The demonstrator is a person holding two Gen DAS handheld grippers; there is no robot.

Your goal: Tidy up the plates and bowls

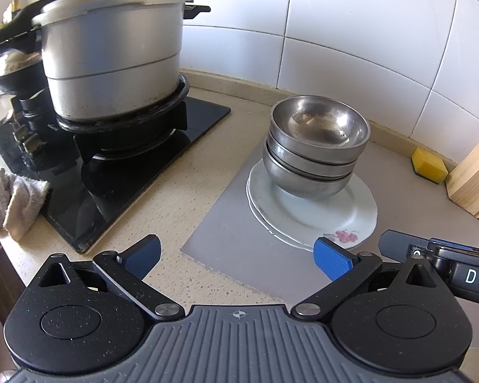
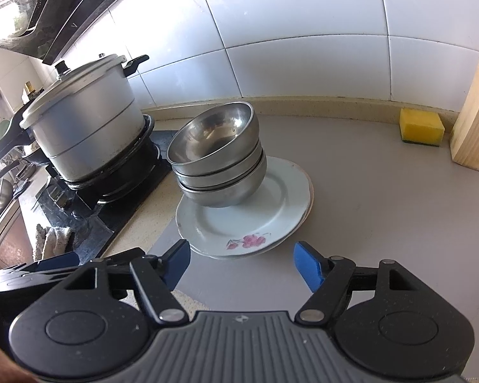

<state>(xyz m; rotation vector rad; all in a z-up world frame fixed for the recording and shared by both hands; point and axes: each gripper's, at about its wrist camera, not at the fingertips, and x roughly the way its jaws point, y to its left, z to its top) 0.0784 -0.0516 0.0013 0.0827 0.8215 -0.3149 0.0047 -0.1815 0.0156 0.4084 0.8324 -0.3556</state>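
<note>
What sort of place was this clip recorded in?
Most likely a home kitchen counter: a lidded pressure cooker sits on a gas hob, tiled wall behind, and a yellow sponge beside stacked steel bowls.

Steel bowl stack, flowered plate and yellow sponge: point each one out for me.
steel bowl stack (image 2: 217, 146), right wrist view, inside of the top bowl.
flowered plate (image 2: 271, 204), right wrist view, bare white surface beside the bowls.
yellow sponge (image 1: 428, 163), left wrist view, its yellow top face.

Pressure cooker (image 1: 111, 54) on black stove (image 1: 118, 166); yellow sponge (image 2: 421, 126) beside wooden block (image 2: 475, 108).
</note>
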